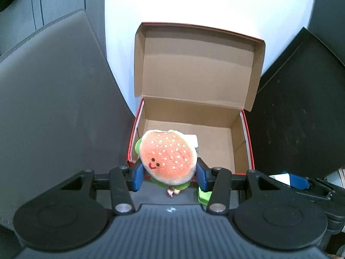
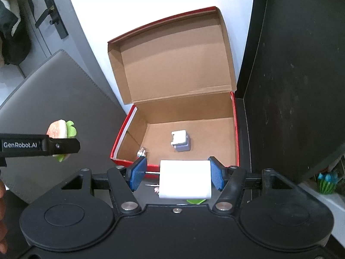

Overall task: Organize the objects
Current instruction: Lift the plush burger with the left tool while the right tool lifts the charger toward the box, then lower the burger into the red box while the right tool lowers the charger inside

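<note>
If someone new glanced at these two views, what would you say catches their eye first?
Probably the smiling hamburger plush, clamped in the left gripper just above the near edge of the open red cardboard box. Next, the white charger block held in the right gripper, prongs pointing left. Inside the box, a small white adapter lies on the floor.

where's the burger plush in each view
Left wrist: burger plush low centre, clamped in the left gripper, over the near-left corner of the box.
Right wrist: burger plush at left edge, left of the box.
Shared landmark: the open red cardboard box.
</note>
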Tool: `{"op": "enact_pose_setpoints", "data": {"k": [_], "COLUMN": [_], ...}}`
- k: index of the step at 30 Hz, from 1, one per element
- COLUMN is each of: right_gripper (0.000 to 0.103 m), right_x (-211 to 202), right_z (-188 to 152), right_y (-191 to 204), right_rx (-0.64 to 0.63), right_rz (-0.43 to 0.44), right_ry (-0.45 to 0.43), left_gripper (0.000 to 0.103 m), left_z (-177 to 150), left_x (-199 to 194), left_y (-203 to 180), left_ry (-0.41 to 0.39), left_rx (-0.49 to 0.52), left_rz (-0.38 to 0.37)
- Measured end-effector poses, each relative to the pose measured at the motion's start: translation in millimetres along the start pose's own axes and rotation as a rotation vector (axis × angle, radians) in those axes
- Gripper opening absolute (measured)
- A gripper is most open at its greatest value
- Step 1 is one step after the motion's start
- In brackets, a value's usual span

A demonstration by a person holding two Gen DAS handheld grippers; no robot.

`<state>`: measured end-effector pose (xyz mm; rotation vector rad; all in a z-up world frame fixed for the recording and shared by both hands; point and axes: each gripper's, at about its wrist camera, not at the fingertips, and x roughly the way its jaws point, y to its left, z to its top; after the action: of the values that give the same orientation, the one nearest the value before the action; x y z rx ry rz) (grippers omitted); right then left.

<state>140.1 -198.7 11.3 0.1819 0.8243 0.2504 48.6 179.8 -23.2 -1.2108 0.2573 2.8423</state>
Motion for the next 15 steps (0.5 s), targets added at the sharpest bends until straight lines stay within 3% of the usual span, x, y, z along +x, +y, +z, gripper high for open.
{"op": "enact_pose_setpoints", "data": {"k": [15], "right_gripper": [0.061], "right_x": [34.1], "right_z": [22.0], "right_y": [-15.9], "right_rx": [0.027], "right_rz": [-0.023], "right_ry": [0.006], "left_gripper": [0.047], "left_z": [40.9], "left_x": [37.0], "left_y": [-7.8], "left_ry": [-0.016], "left_rx": [0.008], "left_rz": [-0.029]}}
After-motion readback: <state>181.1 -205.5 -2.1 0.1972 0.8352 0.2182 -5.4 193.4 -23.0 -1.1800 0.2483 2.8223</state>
